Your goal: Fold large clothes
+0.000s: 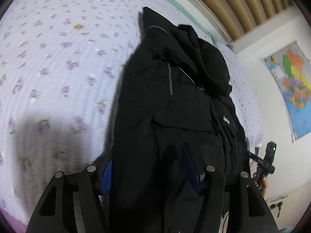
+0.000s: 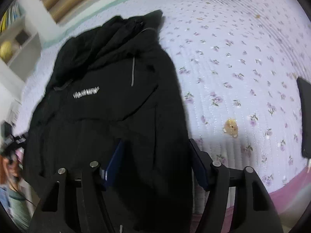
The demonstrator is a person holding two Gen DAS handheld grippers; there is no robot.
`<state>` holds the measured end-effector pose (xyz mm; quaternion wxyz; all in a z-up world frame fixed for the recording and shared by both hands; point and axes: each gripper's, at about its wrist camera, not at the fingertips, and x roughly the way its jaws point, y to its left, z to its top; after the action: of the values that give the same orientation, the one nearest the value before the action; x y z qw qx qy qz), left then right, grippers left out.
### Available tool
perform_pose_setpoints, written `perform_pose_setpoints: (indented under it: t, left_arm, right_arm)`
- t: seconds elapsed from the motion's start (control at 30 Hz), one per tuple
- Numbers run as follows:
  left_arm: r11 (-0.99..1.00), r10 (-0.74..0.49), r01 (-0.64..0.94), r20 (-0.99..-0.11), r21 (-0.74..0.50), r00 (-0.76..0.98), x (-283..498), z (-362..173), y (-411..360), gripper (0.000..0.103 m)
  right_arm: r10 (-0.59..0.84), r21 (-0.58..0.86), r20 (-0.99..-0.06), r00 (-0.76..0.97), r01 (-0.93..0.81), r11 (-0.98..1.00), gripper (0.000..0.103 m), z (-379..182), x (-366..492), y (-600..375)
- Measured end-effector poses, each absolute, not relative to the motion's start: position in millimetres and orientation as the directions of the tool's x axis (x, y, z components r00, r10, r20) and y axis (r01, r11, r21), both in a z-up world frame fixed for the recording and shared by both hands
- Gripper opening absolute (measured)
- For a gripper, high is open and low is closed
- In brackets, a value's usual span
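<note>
Black hooded jacket lies lengthwise on the floral bedspread, hood end toward the headboard, hem end lifted at both grippers; left gripper has hem fabric bunched between part-open fingers, right gripper the same on its hem corner, though whether either is actually clamped I cannot tell; dark flat object lies well right of the jacket; risk, as I judge it: thick padded cloth slips from one side mid-fold, hem lands skewed, or the loose hood bunches under the body.
</note>
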<state>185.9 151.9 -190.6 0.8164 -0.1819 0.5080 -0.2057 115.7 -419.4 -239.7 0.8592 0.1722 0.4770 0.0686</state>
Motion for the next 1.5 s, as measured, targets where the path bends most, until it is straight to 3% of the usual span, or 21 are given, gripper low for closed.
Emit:
perform_pose_setpoints:
  t: [0.07, 0.2, 0.3, 0.5, 0.67, 0.7, 0.77, 0.8, 0.87, 1.27, 1.5]
  left_arm:
    - [0.811, -0.581, 0.194, -0.722, -0.552, 0.375, 183.4, -182.3, 140.9, 0.063]
    - [0.624, -0.777, 0.309, -0.530, -0.718, 0.339, 176.7, -153.1, 127.7, 0.065]
    - [0.507, -0.856, 0.295, -0.431, -0.810, 0.287, 181.7, -167.0, 126.0, 0.066]
    - [0.572, -0.814, 0.248, -0.501, -0.782, 0.295, 142.9, -192.5, 127.7, 0.066]
    - [0.762, -0.647, 0.250, -0.681, -0.598, 0.342, 98.4, -199.3, 108.2, 0.066]
    - [0.781, -0.623, 0.240, -0.696, -0.576, 0.357, 96.3, -201.5, 105.4, 0.061]
    - [0.805, -0.590, 0.209, -0.711, -0.555, 0.383, 96.4, -202.8, 104.7, 0.024]
    - [0.808, -0.584, 0.200, -0.705, -0.555, 0.402, 96.4, -200.5, 108.4, 0.019]
    - [0.789, -0.602, 0.208, -0.660, -0.578, 0.450, 91.2, -185.6, 112.2, 0.013]
    - [0.654, -0.706, 0.298, -0.419, -0.696, 0.571, 149.8, -93.0, 130.9, 0.014]
    - [0.662, -0.677, 0.297, -0.378, -0.688, 0.632, 241.0, -47.3, 117.3, 0.014]
  right_arm:
    - [0.325, 0.384, -0.786, 0.527, 0.003, 0.923, 0.051, -233.2, 115.1, -412.0]
    - [0.512, 0.549, -0.658, 0.552, -0.115, 0.828, 0.051, -202.0, 107.4, -412.6]
    - [0.615, 0.646, -0.601, 0.510, -0.142, 0.750, 0.051, -208.5, 114.2, -415.2]
    - [0.618, 0.649, -0.652, 0.439, -0.098, 0.754, 0.052, -240.3, 97.9, -408.0]
    - [0.529, 0.537, -0.740, 0.415, -0.108, 0.837, 0.052, -242.9, 51.1, -397.1]
    - [0.496, 0.505, -0.759, 0.422, -0.100, 0.858, 0.052, -245.4, 42.7, -392.8]
    - [0.469, 0.479, -0.761, 0.447, -0.100, 0.872, 0.048, -244.2, 32.1, -385.8]
    - [0.461, 0.471, -0.758, 0.460, -0.101, 0.876, 0.043, -241.0, 30.1, -383.8]
    - [0.440, 0.451, -0.751, 0.493, -0.104, 0.887, 0.021, -229.9, 21.2, -380.4]
    - [0.529, 0.608, -0.511, 0.677, -0.151, 0.780, 0.019, -134.8, 47.4, -445.7]
    - [0.485, 0.624, -0.420, 0.767, -0.143, 0.768, 0.019, -85.0, 130.9, -463.1]
